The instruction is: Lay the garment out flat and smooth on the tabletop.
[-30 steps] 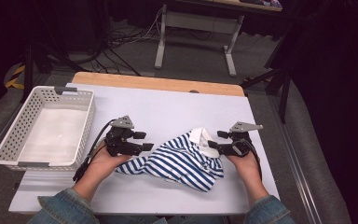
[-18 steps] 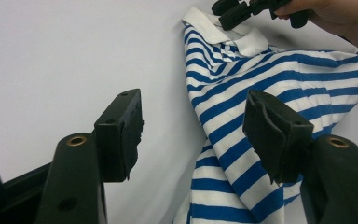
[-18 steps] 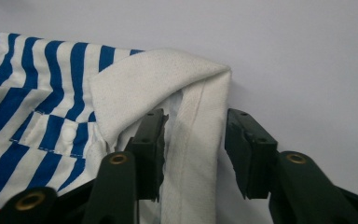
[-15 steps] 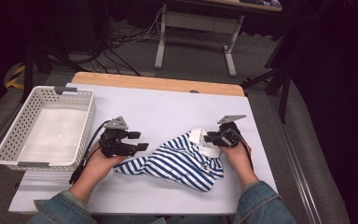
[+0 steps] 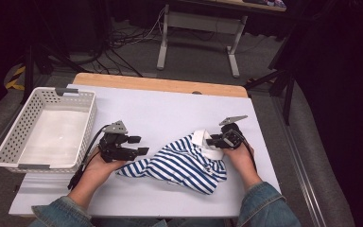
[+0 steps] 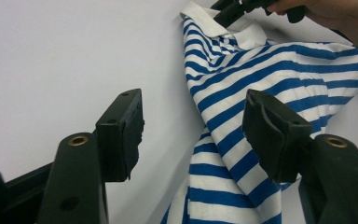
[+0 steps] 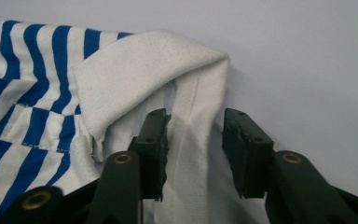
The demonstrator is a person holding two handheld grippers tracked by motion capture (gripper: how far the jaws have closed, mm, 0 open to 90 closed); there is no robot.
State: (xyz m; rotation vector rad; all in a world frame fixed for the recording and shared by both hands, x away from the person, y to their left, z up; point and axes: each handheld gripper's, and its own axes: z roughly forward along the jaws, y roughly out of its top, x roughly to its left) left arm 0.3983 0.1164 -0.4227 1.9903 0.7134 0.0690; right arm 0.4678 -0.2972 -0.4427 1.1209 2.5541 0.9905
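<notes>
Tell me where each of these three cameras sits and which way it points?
High view: above the person's side, looking forward and down on the white table; forearms, both hands, left gripper, right gripper, basket.
Left gripper view: on the left gripper, along its open jaws across the striped polo shirt.
Right gripper view: on the right gripper, jaws either side of the shirt's white collar.
Shared: all see the shirt.

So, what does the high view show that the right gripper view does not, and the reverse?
High view: the white basket at the table's left, and the left tongs open beside the striped shirt. Right gripper view: up close, the right tongs, which have just been closing, pinch the white collar. Both: shirt, collar and white table.
</notes>
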